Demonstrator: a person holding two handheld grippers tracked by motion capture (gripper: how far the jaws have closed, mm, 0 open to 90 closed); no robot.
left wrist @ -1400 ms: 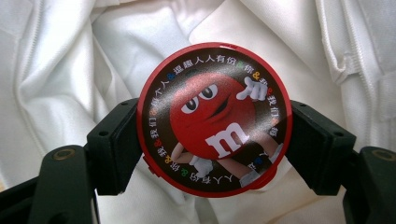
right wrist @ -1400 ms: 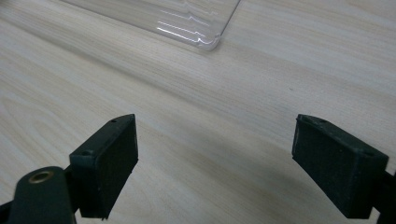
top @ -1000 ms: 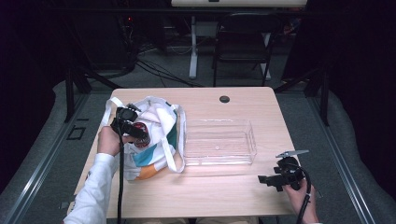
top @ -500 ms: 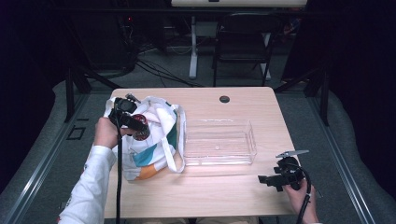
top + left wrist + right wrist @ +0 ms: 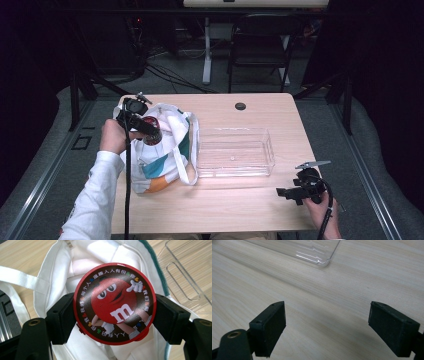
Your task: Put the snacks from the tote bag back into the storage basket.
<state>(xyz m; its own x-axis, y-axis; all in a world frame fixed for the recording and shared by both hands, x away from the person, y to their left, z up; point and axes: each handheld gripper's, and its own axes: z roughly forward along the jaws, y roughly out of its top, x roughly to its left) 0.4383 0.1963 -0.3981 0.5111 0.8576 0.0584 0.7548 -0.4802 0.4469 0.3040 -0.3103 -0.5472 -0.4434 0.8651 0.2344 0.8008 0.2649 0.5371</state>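
1. Left gripper view: the left tongs (image 5: pixel 115 322) are clamped on a round red candy tin (image 5: pixel 115 303), one pad on each side of its rim, above the open mouth of a white tote bag (image 5: pixel 62 272).
2. Risk: the grip bears only on the smooth curved rim; a tilt or jolt could let the tin slide out and drop back into the bag.
3. Risk: the bag's strap (image 5: pixel 186 150) lies close and could snag the tin on its way to the clear tray (image 5: pixel 234 152).
4. The right tongs (image 5: pixel 327 327) stand wide apart, holding nothing, over the bare counter (image 5: pixel 352 290).
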